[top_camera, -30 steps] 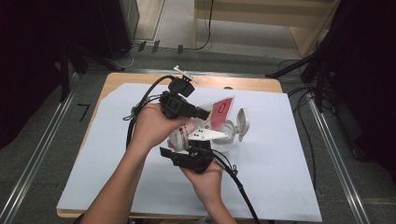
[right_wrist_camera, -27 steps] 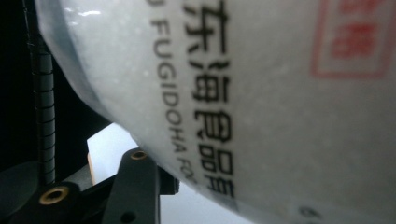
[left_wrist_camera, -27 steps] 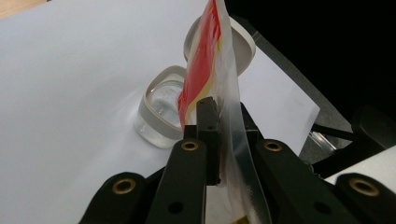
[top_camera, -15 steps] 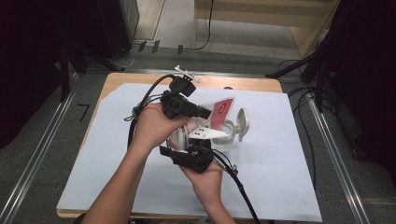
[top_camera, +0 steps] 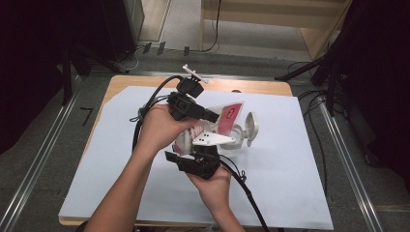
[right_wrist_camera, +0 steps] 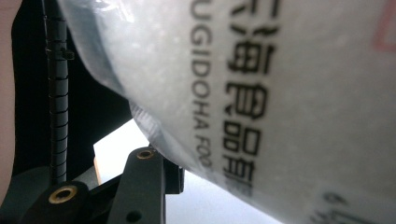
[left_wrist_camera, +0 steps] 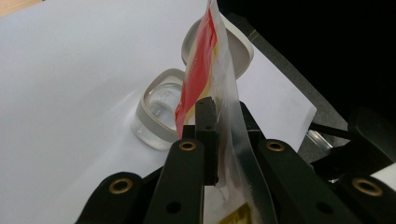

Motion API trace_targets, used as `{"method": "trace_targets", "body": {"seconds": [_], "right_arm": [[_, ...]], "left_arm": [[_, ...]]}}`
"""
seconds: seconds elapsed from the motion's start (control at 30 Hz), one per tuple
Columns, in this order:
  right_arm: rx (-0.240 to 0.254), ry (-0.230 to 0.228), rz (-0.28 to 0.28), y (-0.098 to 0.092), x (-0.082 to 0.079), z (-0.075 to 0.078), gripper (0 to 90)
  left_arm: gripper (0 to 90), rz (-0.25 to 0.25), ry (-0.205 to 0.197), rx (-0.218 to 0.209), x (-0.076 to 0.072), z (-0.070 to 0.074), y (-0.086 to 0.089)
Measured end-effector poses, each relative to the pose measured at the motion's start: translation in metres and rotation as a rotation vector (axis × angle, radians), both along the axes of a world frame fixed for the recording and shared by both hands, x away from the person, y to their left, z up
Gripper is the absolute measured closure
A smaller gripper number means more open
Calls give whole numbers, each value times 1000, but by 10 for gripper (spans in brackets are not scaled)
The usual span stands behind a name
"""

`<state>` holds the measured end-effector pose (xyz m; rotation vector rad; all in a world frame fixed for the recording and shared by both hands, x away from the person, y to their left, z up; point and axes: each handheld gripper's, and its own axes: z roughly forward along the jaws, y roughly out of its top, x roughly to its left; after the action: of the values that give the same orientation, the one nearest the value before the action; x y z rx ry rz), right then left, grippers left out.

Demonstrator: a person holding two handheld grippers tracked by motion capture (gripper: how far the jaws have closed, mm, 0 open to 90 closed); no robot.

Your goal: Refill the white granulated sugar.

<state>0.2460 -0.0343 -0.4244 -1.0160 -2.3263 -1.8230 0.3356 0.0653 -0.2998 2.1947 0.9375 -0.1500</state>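
- Step in hand, as I read it: pouring from a clear plastic food bag with a red-and-yellow printed panel and black lettering (top_camera: 218,126) into a small clear square jar with a grey rim (top_camera: 234,146). The bag is held tilted between both grippers, just above the jar and to its 9 o'clock, near table centre.
- Left gripper (top_camera: 209,116): clamped on the bag's upper edge. The left gripper view has its black jaws pinched tight on the film (left_wrist_camera: 205,93), with the jar (left_wrist_camera: 156,116) below them.
- Right gripper (top_camera: 205,153): at the bag's lower end, 6 o'clock of the left one. Its jaws have just been closing; the right gripper view has the white grainy bag (right_wrist_camera: 261,93) lying across one black jaw, and I can't tell whether the pads actually pinch it.
- The jar's grey hinged lid (top_camera: 251,128) stands flipped open at its 3 o'clock, off the mouth.
- Next move, my guess: line the bag's open corner up over the mouth and tip further. The mouth is small, so overshoot means a spill on the white sheet covering the table (top_camera: 290,183).
- In the way: the slack film could fold over the mouth, and the upright lid crowds the 3 o'clock side.
- Around: black cables (top_camera: 150,104) trailing from the grippers toward 10 o'clock, and the wooden tabletop edge (top_camera: 261,87) at 12 o'clock.
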Motion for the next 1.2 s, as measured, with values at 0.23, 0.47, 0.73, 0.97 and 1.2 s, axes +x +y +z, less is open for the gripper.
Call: {"method": "trace_targets", "body": {"seconds": [0.23, 0.47, 0.73, 0.97, 1.2], "right_arm": [[34, 40, 4, -1, 1, 1, 630], [63, 61, 10, -4, 1, 2, 629], [44, 46, 18, -4, -1, 0, 629], [15, 17, 37, -4, -1, 1, 628], [11, 1, 27, -3, -1, 3, 630]], "left_arm": [[837, 3, -31, -13, -4, 0, -1], [819, 5, -30, -8, -6, 1, -2], [833, 3, -16, 4, -6, -1, 2], [839, 14, -11, -5, -3, -3, 4], [838, 10, -14, -5, -1, -1, 0]]}}
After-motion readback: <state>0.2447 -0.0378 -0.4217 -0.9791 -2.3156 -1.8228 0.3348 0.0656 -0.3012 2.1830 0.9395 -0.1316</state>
